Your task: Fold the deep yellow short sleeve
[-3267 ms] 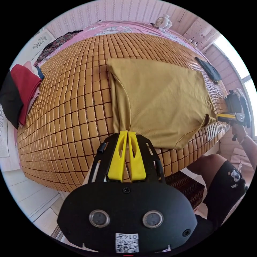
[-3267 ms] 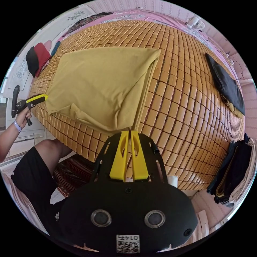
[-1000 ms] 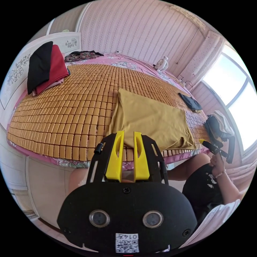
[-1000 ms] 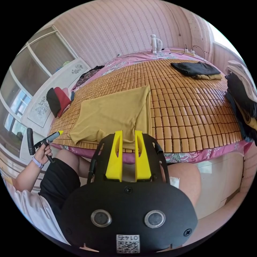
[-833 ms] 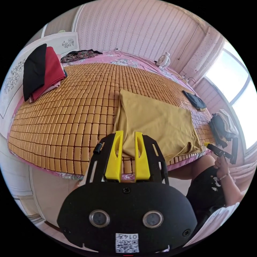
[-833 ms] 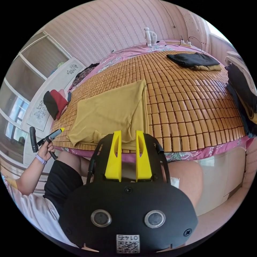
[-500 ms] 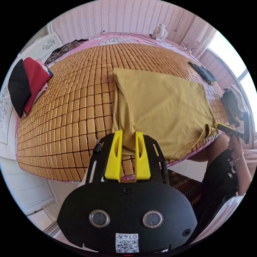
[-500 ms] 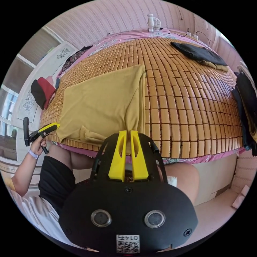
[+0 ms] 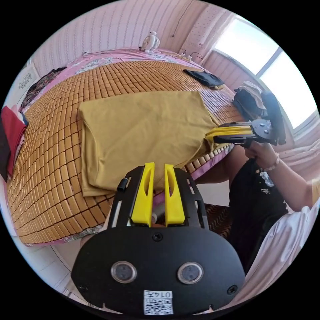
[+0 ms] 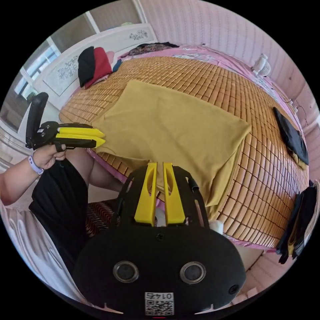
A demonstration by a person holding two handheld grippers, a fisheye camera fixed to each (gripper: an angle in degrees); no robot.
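Note:
The deep yellow short sleeve shirt lies flat and folded into a rectangle on the bamboo mat, also seen in the right gripper view. My left gripper hangs over the shirt's near edge with a narrow gap between its jaws. From the right gripper view it sits at the shirt's near left corner. My right gripper has its jaws almost together over the near edge, with yellow cloth between them. In the left gripper view its tips meet the shirt's near right corner.
The bamboo mat covers a pink bed. Red and black clothes are stacked at one end, a dark folded garment lies at the far side, and a clothes pile sits by the window. The person's legs are at the bed's edge.
Both grippers let go of the shirt and pulled back, then returned to its near edge. The right jaws closed; the left jaws narrowed. Both cameras swung inward toward each other.

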